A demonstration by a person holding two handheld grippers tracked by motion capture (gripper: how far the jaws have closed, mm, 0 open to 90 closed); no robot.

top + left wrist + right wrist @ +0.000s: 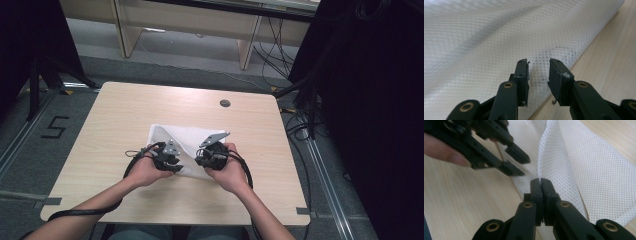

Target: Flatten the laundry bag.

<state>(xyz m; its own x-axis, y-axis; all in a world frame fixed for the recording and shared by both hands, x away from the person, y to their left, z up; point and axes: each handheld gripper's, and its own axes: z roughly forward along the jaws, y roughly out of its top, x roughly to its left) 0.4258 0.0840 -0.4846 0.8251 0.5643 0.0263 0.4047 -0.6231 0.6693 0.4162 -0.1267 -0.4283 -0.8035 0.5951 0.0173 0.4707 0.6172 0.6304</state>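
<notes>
Pale wood worktop (115, 125) on grey floor (75, 65), white mesh cloth (187, 137), left gripper (539, 72) jaws narrowly apart over it, right gripper (540, 185) jaws pinching a fold.

A white mesh cloth (187, 142) (fine netting, see-through) lies near the middle of the desk (115, 125), partly folded, one ridge of it pulled up off the wood.

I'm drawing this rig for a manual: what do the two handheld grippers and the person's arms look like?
Each claw, left and right, is black with two flat-padded jaws on linked arms with brass-coloured pivot pins. A grey three-cornered plate tops each, and a black cable trails back. The forearms are bare, without sleeves.
</notes>
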